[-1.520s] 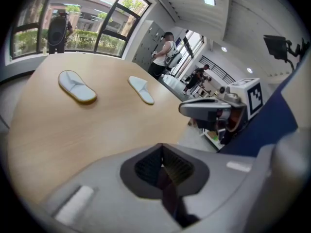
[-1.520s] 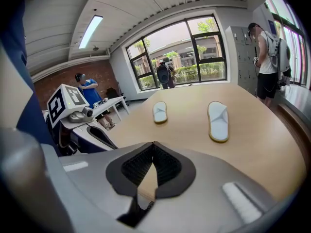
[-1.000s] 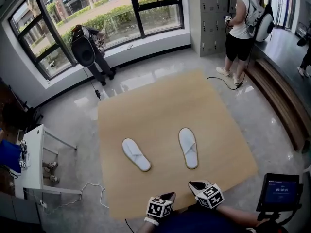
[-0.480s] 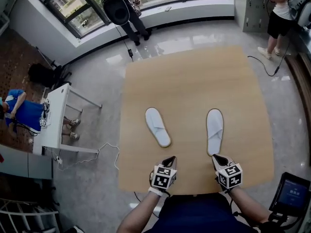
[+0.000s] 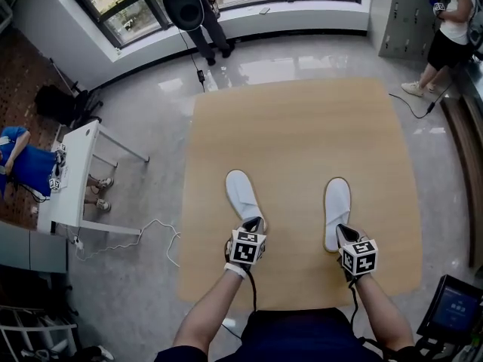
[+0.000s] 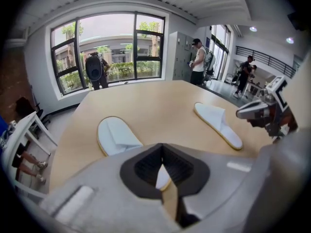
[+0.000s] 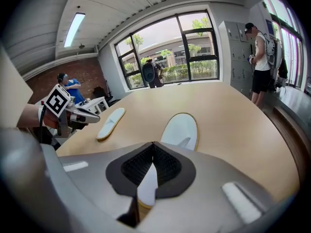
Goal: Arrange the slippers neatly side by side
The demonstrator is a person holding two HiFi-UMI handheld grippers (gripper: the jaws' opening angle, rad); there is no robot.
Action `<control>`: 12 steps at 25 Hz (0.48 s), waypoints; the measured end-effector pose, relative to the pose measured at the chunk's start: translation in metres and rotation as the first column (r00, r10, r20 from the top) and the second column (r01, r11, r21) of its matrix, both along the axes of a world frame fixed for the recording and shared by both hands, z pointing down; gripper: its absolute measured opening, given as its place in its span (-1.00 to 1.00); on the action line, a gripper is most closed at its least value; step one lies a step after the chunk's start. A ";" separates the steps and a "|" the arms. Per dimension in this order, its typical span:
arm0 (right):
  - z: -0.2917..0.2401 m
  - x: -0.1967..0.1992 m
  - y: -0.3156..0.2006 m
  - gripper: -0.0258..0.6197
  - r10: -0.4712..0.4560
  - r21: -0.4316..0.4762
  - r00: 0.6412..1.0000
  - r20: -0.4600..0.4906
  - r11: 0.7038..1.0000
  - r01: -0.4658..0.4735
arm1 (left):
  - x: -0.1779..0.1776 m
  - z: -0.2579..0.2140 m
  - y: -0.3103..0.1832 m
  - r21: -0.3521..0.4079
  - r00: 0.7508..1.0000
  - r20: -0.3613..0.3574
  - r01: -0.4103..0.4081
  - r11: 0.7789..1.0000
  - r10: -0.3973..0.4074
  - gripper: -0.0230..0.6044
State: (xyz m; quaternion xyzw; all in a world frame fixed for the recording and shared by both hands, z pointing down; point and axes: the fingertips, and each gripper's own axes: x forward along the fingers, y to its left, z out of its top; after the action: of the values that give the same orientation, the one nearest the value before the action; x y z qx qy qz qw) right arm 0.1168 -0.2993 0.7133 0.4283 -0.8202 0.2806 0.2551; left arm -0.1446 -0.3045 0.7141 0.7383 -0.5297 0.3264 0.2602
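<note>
The tan board lay on the glossy floor, and both white slippers sat on it well apart, toes pointing away from me. The left slipper lay angled, the right slipper nearly straight. I had the left gripper at the left slipper's heel and the right gripper at the right slipper's heel. Each pair of jaws was drawn together at the tips, and a sliver of white heel showed through the slit.
</note>
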 end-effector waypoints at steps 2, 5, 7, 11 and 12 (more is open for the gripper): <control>0.004 -0.003 -0.012 -0.89 -0.003 0.006 1.000 -0.017 1.000 0.003 | -0.012 0.001 -0.019 0.010 1.000 0.012 0.024 1.000 -0.024 -0.92; 0.011 -0.011 -0.030 -0.89 -0.008 0.023 0.999 -0.052 1.000 0.009 | -0.046 0.014 -0.046 0.016 0.994 0.061 0.086 0.996 -0.087 -0.92; 0.017 -0.016 -0.038 -0.89 -0.008 0.032 0.997 -0.077 0.999 0.010 | -0.067 0.022 -0.062 0.011 0.990 0.072 0.122 0.992 -0.123 -0.92; 0.027 -0.020 -0.051 -0.89 -0.013 0.037 0.992 -0.129 0.999 0.018 | -0.089 0.022 -0.086 -0.006 0.980 0.025 0.198 0.980 -0.197 -0.92; 0.030 -0.021 -0.053 -0.89 -0.018 0.034 0.990 -0.143 0.999 0.023 | -0.091 0.025 -0.089 -0.012 0.978 0.022 0.206 0.978 -0.206 -0.92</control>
State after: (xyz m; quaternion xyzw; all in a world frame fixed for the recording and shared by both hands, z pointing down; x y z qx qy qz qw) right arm 0.0962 -0.3522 0.7433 0.4435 -0.8090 0.2319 0.3085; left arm -0.2358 -0.3940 0.7391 0.6743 -0.6036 0.3089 0.2924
